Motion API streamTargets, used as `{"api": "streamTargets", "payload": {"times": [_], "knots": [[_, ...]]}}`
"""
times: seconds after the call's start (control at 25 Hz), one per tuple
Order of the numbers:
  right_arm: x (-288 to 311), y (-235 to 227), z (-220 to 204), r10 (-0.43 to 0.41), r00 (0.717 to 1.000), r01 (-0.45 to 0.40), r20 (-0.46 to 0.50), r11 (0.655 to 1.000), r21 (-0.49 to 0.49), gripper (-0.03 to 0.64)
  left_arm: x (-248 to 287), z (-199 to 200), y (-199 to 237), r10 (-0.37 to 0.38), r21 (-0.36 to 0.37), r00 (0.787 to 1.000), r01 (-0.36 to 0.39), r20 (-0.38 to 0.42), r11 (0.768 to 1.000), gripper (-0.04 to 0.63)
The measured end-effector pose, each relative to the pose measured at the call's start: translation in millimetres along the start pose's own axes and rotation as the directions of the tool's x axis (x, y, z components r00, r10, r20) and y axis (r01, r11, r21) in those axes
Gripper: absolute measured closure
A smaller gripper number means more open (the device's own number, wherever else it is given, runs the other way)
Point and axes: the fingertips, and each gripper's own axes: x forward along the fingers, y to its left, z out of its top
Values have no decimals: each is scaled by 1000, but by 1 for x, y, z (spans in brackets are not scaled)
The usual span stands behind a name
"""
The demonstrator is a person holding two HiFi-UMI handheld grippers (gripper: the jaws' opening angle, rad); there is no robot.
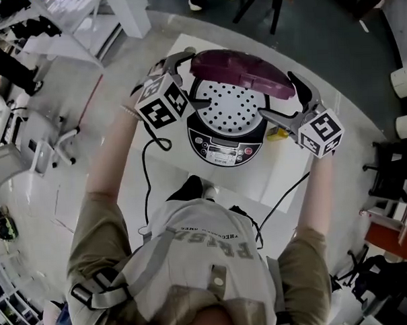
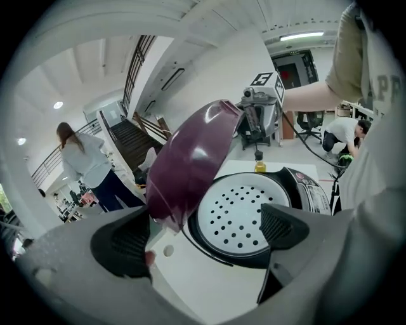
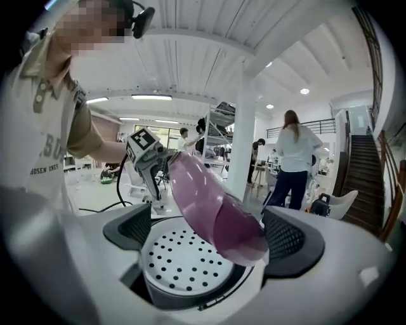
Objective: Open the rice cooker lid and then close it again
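Rice cooker (image 1: 226,138) sits on counter (image 1: 285,175). Its lid (image 1: 243,72) stands raised at 12 o'clock, long axis 10-to-4. Left tongs (image 1: 197,81) and right tongs (image 1: 278,94), both released and empty, flank its ends, equally near.

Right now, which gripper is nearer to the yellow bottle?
Right. The right gripper is close beside the bottle; the left gripper is on the far side of the cooker.

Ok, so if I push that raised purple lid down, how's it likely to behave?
The lid looks like rigid glossy plastic, so it should probably swing as one stiff piece. Its smooth curved shell may let jaws slide. The rice cooker sits broad and low, so it's unlikely to tip.
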Motion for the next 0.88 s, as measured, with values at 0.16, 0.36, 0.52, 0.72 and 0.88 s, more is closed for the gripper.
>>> {"api": "streamTargets", "payload": {"times": [0.16, 0.36, 0.52, 0.72, 0.88], "knots": [[-4, 25, -20, 37, 996, -40, -80, 998, -46, 87, -2, -16, -27, -34, 42, 997, 37, -63, 998, 30], [-8, 54, -44, 120, 978, -134, -172, 988, -72, 86, -3, -40, -59, -78, 116, 983, 99, -168, 988, 8], [-11, 73, -65, 181, 949, -208, -258, 975, -83, 86, -5, -61, -81, -120, 202, 956, 178, -268, 963, -2], [-13, 87, -81, 234, 915, -274, -330, 958, -81, 83, -8, -81, -96, -156, 273, 916, 268, -371, 924, -3], [-14, 93, -89, 259, 893, -310, -368, 947, -84, 83, -7, -88, -102, -160, 294, 902, 292, -400, 910, -4]]}}
